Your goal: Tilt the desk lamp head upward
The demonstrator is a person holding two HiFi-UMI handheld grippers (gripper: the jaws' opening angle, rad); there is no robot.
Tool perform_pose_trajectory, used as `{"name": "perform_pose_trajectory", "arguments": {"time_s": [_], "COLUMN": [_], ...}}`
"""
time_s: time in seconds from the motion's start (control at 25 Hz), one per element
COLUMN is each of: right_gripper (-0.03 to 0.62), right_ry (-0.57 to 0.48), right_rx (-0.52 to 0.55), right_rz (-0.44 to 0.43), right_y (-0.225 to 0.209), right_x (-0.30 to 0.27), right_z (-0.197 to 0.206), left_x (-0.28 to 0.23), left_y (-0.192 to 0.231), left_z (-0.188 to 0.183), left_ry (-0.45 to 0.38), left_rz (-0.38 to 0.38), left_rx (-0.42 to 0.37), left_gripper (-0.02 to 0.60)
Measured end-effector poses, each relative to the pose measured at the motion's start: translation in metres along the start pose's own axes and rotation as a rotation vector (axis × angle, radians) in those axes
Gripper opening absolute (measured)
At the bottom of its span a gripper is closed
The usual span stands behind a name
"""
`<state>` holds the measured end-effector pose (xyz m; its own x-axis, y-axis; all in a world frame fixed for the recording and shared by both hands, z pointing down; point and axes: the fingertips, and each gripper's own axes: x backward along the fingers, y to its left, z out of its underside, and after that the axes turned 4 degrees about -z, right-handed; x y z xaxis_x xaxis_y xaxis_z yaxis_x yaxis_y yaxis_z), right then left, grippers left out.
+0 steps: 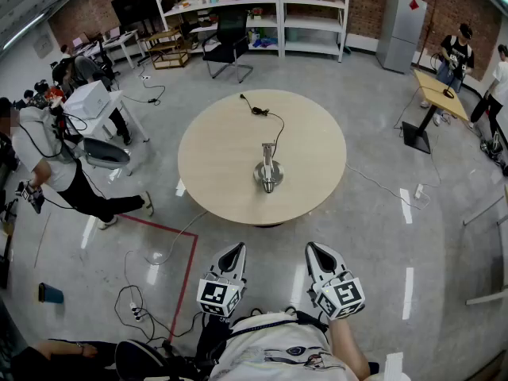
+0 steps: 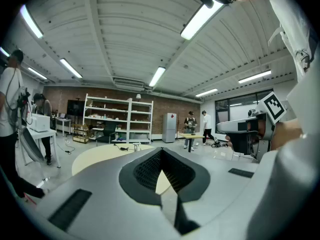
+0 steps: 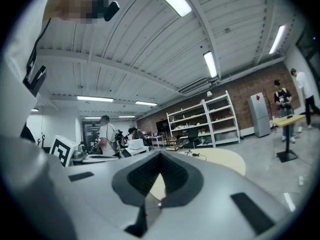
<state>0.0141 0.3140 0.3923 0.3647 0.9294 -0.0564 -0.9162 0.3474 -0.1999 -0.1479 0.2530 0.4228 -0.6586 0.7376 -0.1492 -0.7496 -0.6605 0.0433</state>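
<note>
A silver desk lamp [image 1: 268,169] stands near the middle of the round beige table [image 1: 214,157], with its head low over the base. Its black cord [image 1: 259,112] runs to the table's far edge. Both grippers hang close to my body, well short of the table's near edge. The left gripper [image 1: 235,249] and the right gripper [image 1: 315,248] point toward the table, each with its jaws together and nothing between them. In the left gripper view the left gripper [image 2: 161,154] looks across the tabletop [image 2: 100,156]. In the right gripper view the right gripper [image 3: 160,156] sits below the table's far part [image 3: 225,160].
Red floor tape [image 1: 189,268] and a power strip with cables [image 1: 136,312] lie left of my feet. A person [image 1: 48,165] stands at the left by a white box. Shelves [image 1: 254,10], an office chair [image 1: 230,42], a grey fridge [image 1: 401,30] and a small desk [image 1: 440,94] with two people ring the room.
</note>
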Motion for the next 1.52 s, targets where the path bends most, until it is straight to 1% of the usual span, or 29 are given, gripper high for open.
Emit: {"name": "perform_pose_trajectory", "arguments": {"time_s": [0.48,0.6,0.76,0.96,1.08,1.2,1.4,1.52], "right_gripper": [0.003,0.003,0.003,0.003,0.003,0.003,0.003,0.003], "right_ry": [0.004,0.009,0.004,0.01,0.036,0.062,0.102,0.14], "right_rx": [0.009,0.015,0.023,0.044,0.033,0.022,0.017,0.019], "right_rz": [-0.047,-0.074,-0.13,-0.174,-0.211,-0.245,-0.284,-0.299], "right_y": [-0.011,-0.014,-0.015,-0.029,-0.027,-0.021,-0.023,-0.034], "right_x": [0.003,0.006,0.01,0.005,-0.002,-0.02,-0.064,-0.097], "right_z": [-0.003,-0.002,0.0,0.006,0.014,0.024,0.038,0.046], "left_x": [-0.015,-0.018,-0.019,-0.026,-0.025,-0.033,-0.074,-0.109], "left_y": [-0.017,-0.024,-0.031,-0.032,-0.025,-0.015,0.013,0.034], "left_z": [-0.002,0.002,0.012,0.025,0.036,0.043,0.043,0.047], "left_ry": [-0.004,-0.004,0.008,0.029,0.073,0.119,0.13,0.14], "left_rz": [-0.015,-0.027,-0.052,-0.083,-0.113,-0.12,-0.108,-0.077], "left_rx": [0.007,0.014,0.027,0.047,0.082,0.092,0.102,0.114], "left_gripper": [0.002,0.002,0.002,0.002,0.002,0.002,0.002,0.003]}}
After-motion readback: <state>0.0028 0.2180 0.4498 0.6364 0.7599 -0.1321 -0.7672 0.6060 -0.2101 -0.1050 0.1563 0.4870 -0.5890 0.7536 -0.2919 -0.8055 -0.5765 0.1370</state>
